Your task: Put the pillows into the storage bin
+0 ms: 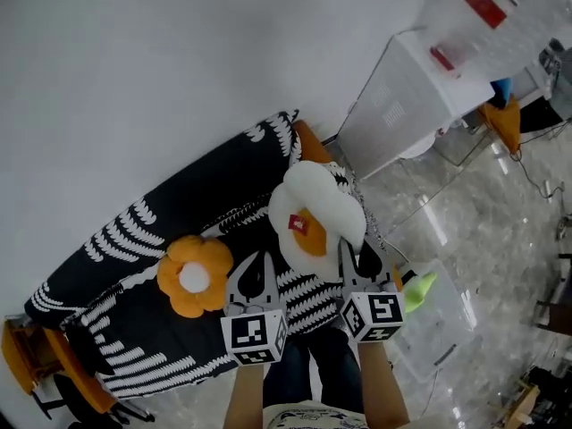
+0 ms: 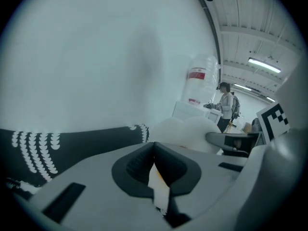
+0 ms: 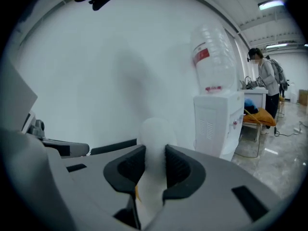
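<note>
- The left gripper's [image 2: 154, 153] dark ribbed fingers [image 2: 132, 167] are closed on a thin white-and-orange edge of the white pillow [image 1: 315, 206].
- The right gripper's [image 3: 155, 160] fingers [image 3: 180, 170] pinch one plush white petal of it.
- The pillow is soft and flower-shaped, with an orange centre and a small red tag [image 1: 298, 225]. The tag's print is too small to read.
- It hangs between both grippers above the sofa [image 1: 179, 204], whose cover is black with white leaf-like marks.
- An orange flower pillow [image 1: 194, 277] lies there.
- The clear plastic storage bin [image 1: 451, 329] stands on the floor, right.
</note>
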`<action>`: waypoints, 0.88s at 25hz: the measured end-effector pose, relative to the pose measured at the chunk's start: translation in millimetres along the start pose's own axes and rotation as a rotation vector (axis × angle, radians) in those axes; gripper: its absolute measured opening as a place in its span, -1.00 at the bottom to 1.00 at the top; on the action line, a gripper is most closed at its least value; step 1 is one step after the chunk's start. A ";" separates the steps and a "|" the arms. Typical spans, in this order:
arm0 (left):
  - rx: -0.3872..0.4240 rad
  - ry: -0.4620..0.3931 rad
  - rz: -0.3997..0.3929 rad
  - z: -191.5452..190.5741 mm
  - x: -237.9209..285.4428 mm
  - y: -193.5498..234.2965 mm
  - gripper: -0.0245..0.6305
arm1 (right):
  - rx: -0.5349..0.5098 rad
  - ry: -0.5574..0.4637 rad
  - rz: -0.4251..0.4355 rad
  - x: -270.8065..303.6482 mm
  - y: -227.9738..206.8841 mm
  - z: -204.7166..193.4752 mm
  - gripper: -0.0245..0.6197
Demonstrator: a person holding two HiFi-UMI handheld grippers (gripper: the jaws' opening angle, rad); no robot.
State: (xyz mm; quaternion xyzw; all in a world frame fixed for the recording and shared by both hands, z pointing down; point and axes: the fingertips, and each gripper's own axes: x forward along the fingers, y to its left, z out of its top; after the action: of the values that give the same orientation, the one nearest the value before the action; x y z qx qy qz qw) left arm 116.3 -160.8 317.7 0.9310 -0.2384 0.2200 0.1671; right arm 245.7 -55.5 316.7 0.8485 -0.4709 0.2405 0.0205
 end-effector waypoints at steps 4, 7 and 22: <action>0.033 -0.053 -0.074 32.3 -8.4 -37.7 -0.88 | 0.013 -0.099 -0.078 -49.7 -25.4 49.6 -0.59; 0.054 -0.075 -0.131 48.6 -16.1 -73.9 -0.88 | 0.035 -0.156 -0.154 -93.5 -53.3 73.7 -0.59; 0.257 -0.076 -0.479 38.3 -44.7 -326.1 -0.88 | 0.177 -0.261 -0.563 -324.5 -243.3 51.1 -0.58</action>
State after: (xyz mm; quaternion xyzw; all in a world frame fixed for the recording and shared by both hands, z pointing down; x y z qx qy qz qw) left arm 262.4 110.7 196.1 0.9821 0.0125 0.1673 0.0857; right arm 319.4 322.5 179.5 0.9677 -0.1933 0.1545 -0.0483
